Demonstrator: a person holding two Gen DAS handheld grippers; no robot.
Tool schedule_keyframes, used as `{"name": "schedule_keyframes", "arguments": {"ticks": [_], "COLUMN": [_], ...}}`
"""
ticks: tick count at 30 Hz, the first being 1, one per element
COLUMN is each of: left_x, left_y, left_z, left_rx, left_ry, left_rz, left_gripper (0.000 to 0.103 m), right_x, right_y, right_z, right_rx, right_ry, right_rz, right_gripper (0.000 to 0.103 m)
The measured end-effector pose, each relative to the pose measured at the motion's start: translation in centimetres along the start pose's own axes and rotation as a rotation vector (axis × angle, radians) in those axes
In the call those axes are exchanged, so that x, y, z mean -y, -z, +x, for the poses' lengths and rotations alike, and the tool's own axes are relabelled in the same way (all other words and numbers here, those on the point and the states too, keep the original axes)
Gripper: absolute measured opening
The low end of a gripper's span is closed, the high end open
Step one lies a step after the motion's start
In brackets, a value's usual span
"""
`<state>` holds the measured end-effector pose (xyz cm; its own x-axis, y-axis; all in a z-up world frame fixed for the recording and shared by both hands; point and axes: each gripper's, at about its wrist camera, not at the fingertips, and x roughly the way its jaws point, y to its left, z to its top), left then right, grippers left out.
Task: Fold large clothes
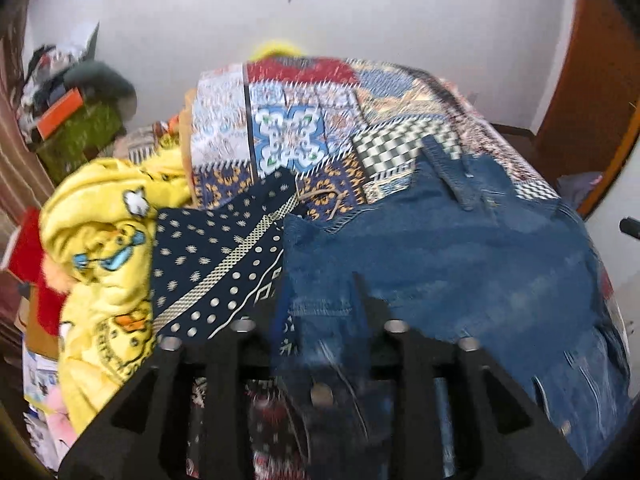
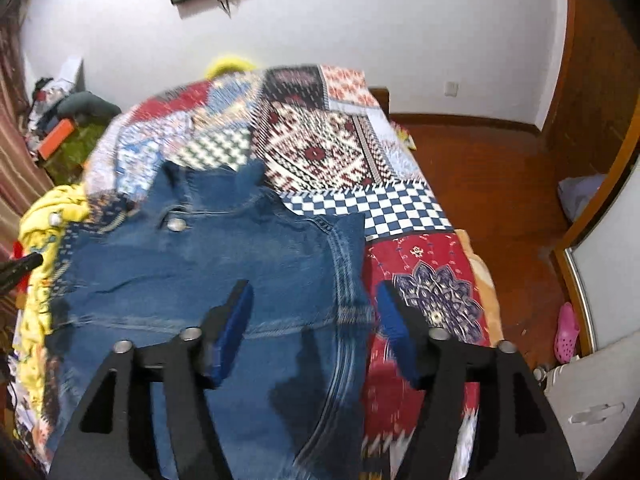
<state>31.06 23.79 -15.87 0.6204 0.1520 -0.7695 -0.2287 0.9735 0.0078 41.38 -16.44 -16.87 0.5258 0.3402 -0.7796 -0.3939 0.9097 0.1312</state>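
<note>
Blue denim jeans (image 1: 460, 248) lie spread on a patchwork bedspread (image 1: 296, 136), waistband and button toward the far end. My left gripper (image 1: 320, 304) hovers over their near left part. Its fingers stand apart, a blurred fold of denim lies in the gap, and I see no pad pressing on it. In the right wrist view the jeans (image 2: 200, 264) fill the middle. My right gripper (image 2: 314, 312) is open above their right edge. One blue pad (image 2: 236, 320) is over the denim, the other over the bedspread (image 2: 400, 208).
A navy dotted cloth (image 1: 216, 264) and a yellow cartoon blanket (image 1: 104, 240) lie left of the jeans. Clutter with an orange box (image 1: 60, 116) stands at the back left. Wooden floor (image 2: 500, 184) with a pink shoe (image 2: 568, 332) runs along the bed's right side.
</note>
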Motion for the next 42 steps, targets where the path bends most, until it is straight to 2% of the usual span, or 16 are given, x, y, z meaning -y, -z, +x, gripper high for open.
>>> {"name": "schedule_keyframes", "arguments": {"ticks": [2,4,6,8,13,21,24,29,32,35,37,38,39,40,42], "left_x": [0.4,0.7,0.7,0.6,-0.3,-2.2,-2.1,-1.6,-1.1,-0.7,-0.3,0.0,0.2,0.4,0.9], "left_y": [1.1,2.1,3.5,4.8,8.8,16.8,19.3,22.3,23.3,23.5,23.2,22.9,22.8,22.6,22.2], "left_z": [-2.6,-4.6,-6.4,-7.7,-9.8,-7.5,-6.1,-3.9,-2.3,-1.6,-1.7,-1.8,-2.0,-2.3,-2.7], "left_rx": [0.037,0.063,0.062,0.071,0.034,-0.168,-0.242,-0.335,-0.380,-0.385,-0.377,-0.375,-0.371,-0.364,-0.350], "left_ry": [-0.023,-0.026,-0.019,-0.005,0.044,0.164,0.209,0.336,0.415,0.417,0.428,0.440,0.447,0.446,0.416], "left_rz": [0.004,0.006,0.004,-0.004,-0.041,-0.180,-0.236,-0.352,-0.435,-0.445,-0.430,-0.420,-0.410,-0.394,-0.352], "left_gripper": [0.069,0.074,0.087,0.088,0.090,0.090,0.090,0.090,0.089,0.088,0.079,0.071,0.064,0.061,0.044], "right_x": [-0.3,-0.5,-0.5,-0.5,-0.3,1.8,2.5,2.7,2.3,2.1,2.2,2.1,2.2,2.2,2.1], "right_y": [0.8,1.5,2.5,3.7,7.1,14.0,16.2,18.2,18.5,18.4,18.3,18.2,18.3,18.4,18.3], "right_z": [-2.4,-4.1,-5.6,-6.8,-8.4,-7.5,-6.6,-5.5,-4.6,-3.9,-3.6,-3.4,-3.4,-3.3,-3.2], "right_rx": [0.029,0.041,0.044,0.038,0.004,-0.137,-0.192,-0.228,-0.246,-0.247,-0.245,-0.242,-0.242,-0.245,-0.249], "right_ry": [-0.017,-0.030,-0.038,-0.034,-0.010,0.022,0.004,-0.055,-0.066,-0.072,-0.083,-0.094,-0.104,-0.112,-0.125], "right_rz": [0.003,0.003,0.005,-0.008,-0.042,0.056,0.100,0.144,0.131,0.126,0.131,0.131,0.131,0.132,0.136], "right_gripper": [0.078,0.082,0.083,0.084,0.084,0.084,0.084,0.084,0.084,0.084,0.083,0.077,0.066,0.061,0.038]}}
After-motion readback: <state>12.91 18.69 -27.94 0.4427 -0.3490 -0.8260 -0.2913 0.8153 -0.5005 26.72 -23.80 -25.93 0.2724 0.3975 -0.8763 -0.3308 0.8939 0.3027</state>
